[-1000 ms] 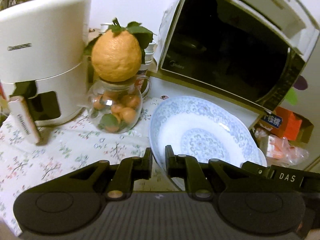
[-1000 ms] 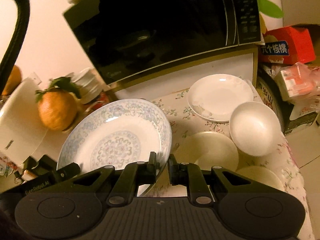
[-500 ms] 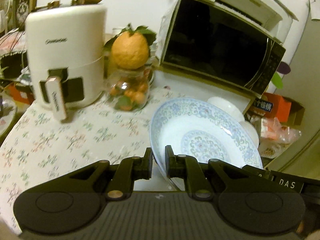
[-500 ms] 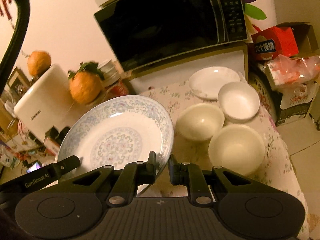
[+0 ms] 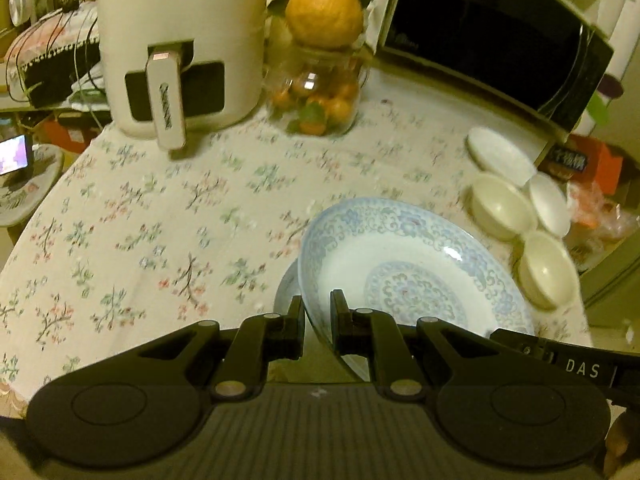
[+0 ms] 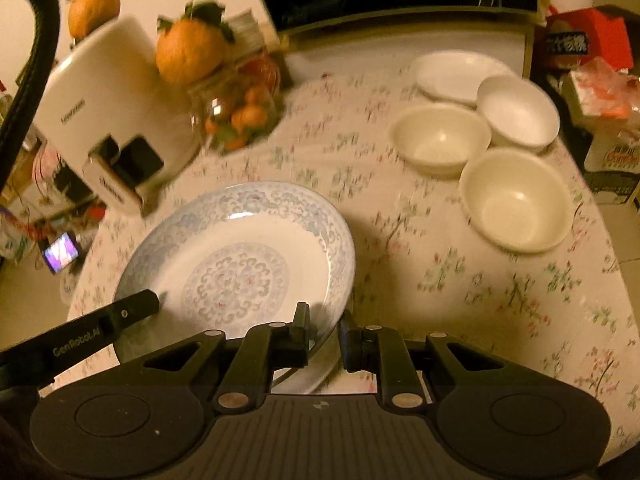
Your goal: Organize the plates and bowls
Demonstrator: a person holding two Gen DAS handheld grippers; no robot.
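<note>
Both the left gripper (image 5: 317, 312) and right gripper (image 6: 323, 322) pinch the blue-patterned white porcelain plate (image 5: 404, 268) by opposite rims, so it should come down level, seemingly onto another plate (image 5: 287, 290) underneath

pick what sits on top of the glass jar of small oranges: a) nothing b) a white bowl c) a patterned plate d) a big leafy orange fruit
d, a big leafy orange fruit rests on the mouth of the glass jar, next to the white appliance.

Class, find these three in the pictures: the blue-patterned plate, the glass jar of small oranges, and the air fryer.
blue-patterned plate (image 6: 236, 276): right wrist view, its centre medallion.
glass jar (image 5: 316, 92): left wrist view, its front wall.
air fryer (image 5: 180, 20): left wrist view, its white upper body.
</note>
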